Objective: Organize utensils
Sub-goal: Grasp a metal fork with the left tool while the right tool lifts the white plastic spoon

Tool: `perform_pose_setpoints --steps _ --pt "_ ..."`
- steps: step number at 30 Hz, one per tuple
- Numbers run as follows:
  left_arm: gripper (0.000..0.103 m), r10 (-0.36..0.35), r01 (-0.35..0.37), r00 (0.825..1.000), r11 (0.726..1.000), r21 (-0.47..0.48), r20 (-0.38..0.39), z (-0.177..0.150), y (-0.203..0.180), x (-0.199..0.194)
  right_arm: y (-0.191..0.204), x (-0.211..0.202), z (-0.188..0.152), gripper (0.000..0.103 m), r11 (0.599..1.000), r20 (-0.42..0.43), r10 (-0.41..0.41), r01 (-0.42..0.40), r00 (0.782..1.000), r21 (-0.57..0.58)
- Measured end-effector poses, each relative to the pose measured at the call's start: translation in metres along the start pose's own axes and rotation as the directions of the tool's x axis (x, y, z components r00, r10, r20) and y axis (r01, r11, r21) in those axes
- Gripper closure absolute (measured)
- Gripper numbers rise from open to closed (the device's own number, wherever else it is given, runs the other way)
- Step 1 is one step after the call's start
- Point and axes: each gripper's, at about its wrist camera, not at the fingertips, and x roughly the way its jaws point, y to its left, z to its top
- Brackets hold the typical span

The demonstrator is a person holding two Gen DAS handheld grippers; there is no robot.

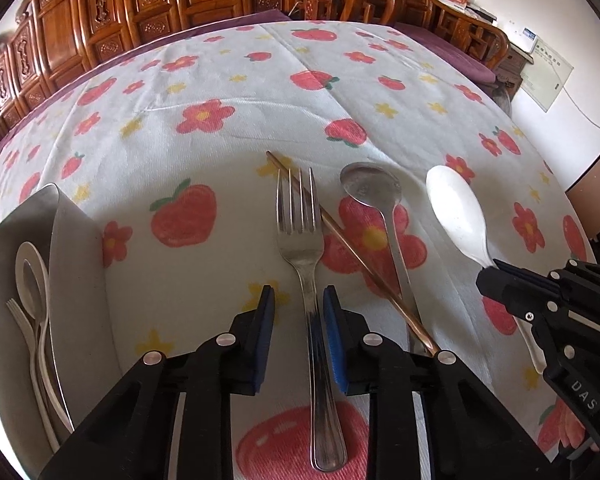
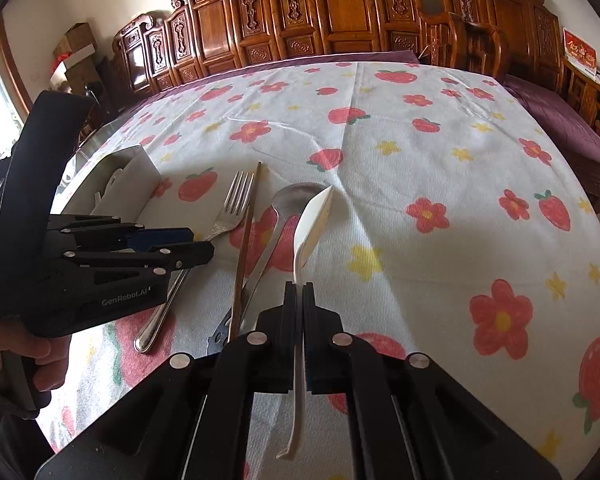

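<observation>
Left tongs (image 1: 299,312) straddle steel fork (image 1: 306,240) handle, pads not yet pinching; right tongs (image 2: 299,294) clamp white spoon (image 2: 314,216), bound for tray (image 1: 74,248)

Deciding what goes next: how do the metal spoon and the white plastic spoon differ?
The round-bowled metal spoon lies flat on the cloth; the white plastic spoon has a longer bowl, sits tilted, and is clamped by the right gripper. Both bowls point away from the person.

"GenRobot.AI" marks the left claw (image 2: 188,246); "DAS", the right claw (image 1: 486,276).
</observation>
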Motion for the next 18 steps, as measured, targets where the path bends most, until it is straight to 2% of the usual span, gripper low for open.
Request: perform_pose_setpoints --steps 2,4,5,10,18 --pt "0.084 0.001 -0.001 1.0 1.0 0.003 0.001 0.0 0.0 0.0 0.0 0.001 0.0 0.098 1.0 -0.001 0.001 -0.001 1.0 -0.002" --pt "0.094 -0.015 0.015 1.0 1.0 0.005 0.001 0.0 0.0 0.0 0.001 0.002 0.0 0.098 1.0 -0.002 0.0 0.0 1.0 -0.001" --pt "0.096 -0.009 0.009 1.0 1.0 0.005 0.0 -0.001 -0.001 0.0 0.001 0.001 0.0 0.098 1.0 -0.003 0.001 -0.001 1.0 0.0" --pt "0.097 0.0 0.0 1.0 1.0 -0.005 0.006 -0.005 0.003 -0.005 0.003 0.0 0.0 0.098 1.0 0.001 0.007 -0.007 1.0 -0.004" --pt "0.097 0.0 0.0 0.999 1.0 -0.009 0.054 -0.011 0.008 -0.037 0.012 -0.009 0.001 0.098 0.999 0.02 0.032 -0.032 0.999 -0.011"
